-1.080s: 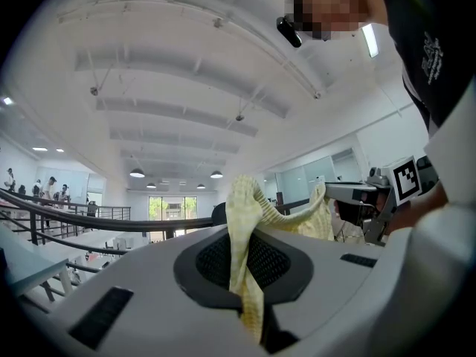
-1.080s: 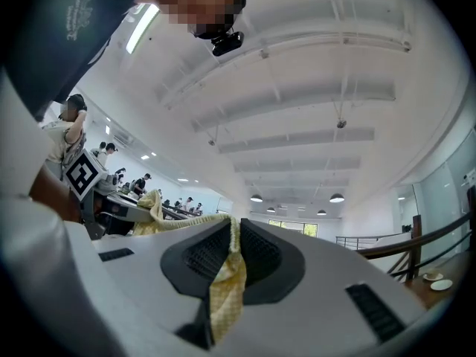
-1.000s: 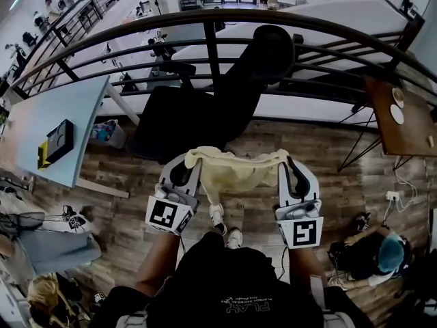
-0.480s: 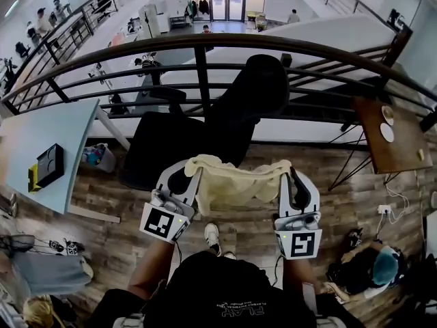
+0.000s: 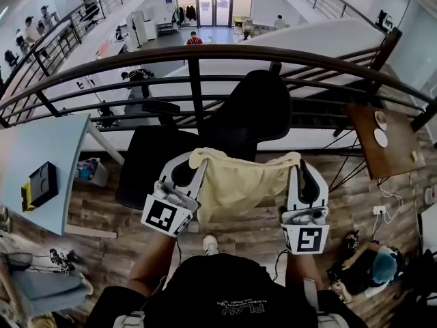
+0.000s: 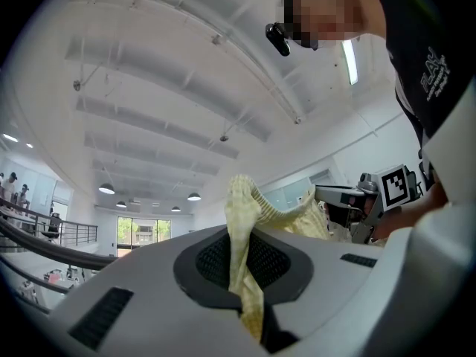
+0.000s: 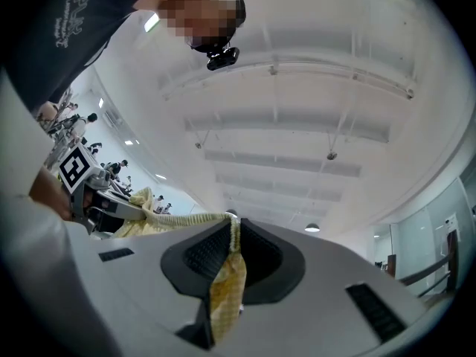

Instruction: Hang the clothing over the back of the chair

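A pale yellow garment [image 5: 239, 183] hangs stretched between my two grippers in the head view, its lower part drooping in front of me. My left gripper [image 5: 198, 161] is shut on the garment's left top corner, the cloth [image 6: 242, 266] pinched between the jaws. My right gripper [image 5: 295, 164] is shut on the right top corner, where the cloth [image 7: 227, 281] shows between the pads. Both grippers point upward toward the ceiling. The black office chair [image 5: 256, 111] stands just beyond the garment, its backrest facing me and its seat [image 5: 153, 159] to the left.
A dark metal railing [image 5: 205, 53] runs behind the chair, with a lower floor beyond it. A light blue table [image 5: 34, 149] carrying a black box [image 5: 41, 183] stands at the left. A small wooden table [image 5: 386, 139] sits at the right. A person [image 5: 375, 268] crouches at lower right.
Both grippers have risen and moved forward toward the chair with the garment stretched between them. The cloth now hangs closer to the backrest.
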Tool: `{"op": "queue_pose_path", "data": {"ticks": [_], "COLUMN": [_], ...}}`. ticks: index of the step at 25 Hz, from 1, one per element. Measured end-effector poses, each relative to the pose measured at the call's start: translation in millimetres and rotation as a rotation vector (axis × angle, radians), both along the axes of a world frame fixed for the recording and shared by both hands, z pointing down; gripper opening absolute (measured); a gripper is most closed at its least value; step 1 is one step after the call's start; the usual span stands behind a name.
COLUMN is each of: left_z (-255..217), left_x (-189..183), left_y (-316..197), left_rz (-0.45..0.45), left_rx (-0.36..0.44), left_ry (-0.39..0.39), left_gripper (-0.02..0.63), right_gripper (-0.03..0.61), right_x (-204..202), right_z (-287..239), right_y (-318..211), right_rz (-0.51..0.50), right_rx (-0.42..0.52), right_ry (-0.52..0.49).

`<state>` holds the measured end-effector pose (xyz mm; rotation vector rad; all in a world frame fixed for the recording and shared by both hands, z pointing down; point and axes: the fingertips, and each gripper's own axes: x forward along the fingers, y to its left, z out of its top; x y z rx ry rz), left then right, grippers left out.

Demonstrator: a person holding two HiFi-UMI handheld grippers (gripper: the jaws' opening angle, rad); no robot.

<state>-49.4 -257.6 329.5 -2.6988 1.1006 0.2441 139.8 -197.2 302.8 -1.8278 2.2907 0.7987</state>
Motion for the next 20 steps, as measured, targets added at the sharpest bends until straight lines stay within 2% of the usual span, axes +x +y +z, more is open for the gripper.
{"op": "queue_pose_path", "data": {"ticks": [10, 14, 20], "left_z": [-35, -48, -55], "left_x": [14, 21, 39], "left_y": [-58, -76, -114], "left_rz": [0.096, 0.11, 0.094], "left_rx": [0.047, 0.066, 0.078], "left_ry": [0.042, 0.055, 0.033], "left_gripper": [0.023, 0.023, 0.023], "right_gripper": [0.046, 0.046, 0.046], "right_x": [1, 5, 31], "right_z": [-35, -48, -59], "right_y": [-46, -62, -99], "right_rz": [0.061, 0.089, 0.108], "right_rx": [0.048, 0.064, 0.069], "right_ry": [0.016, 0.043, 0.058]}}
